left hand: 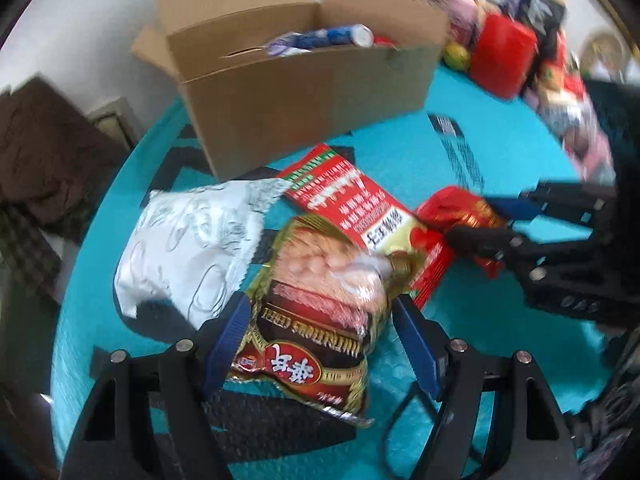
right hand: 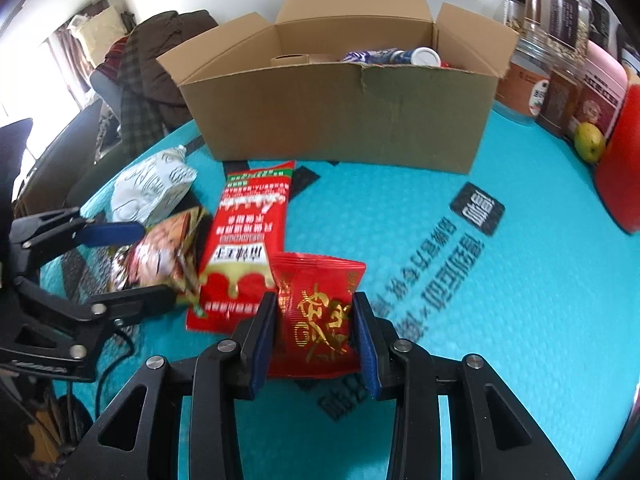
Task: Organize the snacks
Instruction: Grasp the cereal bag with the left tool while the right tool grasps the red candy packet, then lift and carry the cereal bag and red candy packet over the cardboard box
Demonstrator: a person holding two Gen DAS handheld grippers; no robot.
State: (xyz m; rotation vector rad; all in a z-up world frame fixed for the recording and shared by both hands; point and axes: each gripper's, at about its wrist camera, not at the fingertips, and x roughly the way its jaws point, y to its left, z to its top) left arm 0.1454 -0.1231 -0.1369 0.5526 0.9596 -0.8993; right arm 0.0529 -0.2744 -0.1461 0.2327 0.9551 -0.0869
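While my right tongs [right hand: 314, 336] clench a small red packet [right hand: 320, 312] stamped with gold characters, my left tongs [left hand: 320, 340] stand parted around a cereal bag [left hand: 316, 312], its label reading "NUTRITIOUS CEREAL" upside down; I cannot tell whether their pads press it. Both bags lie on the teal table [right hand: 480, 320] near its front edge, with a long red wrapper [right hand: 248, 240] printed in white characters between them and a white crinkled bag [left hand: 188, 240] toward the table's left edge. Black characters are printed on the table cover itself. Behind stands an open cardboard box [right hand: 344, 120] holding a blue-and-white tube [left hand: 328, 36]. My right view alone shows clear jars [right hand: 552, 40] with brown labels and a green fruit [right hand: 589, 140] at the far right edge; my left view blurs these, showing a red container [left hand: 504, 54] there. Dark clothing [right hand: 160, 64] is heaped beyond the table's left edge.
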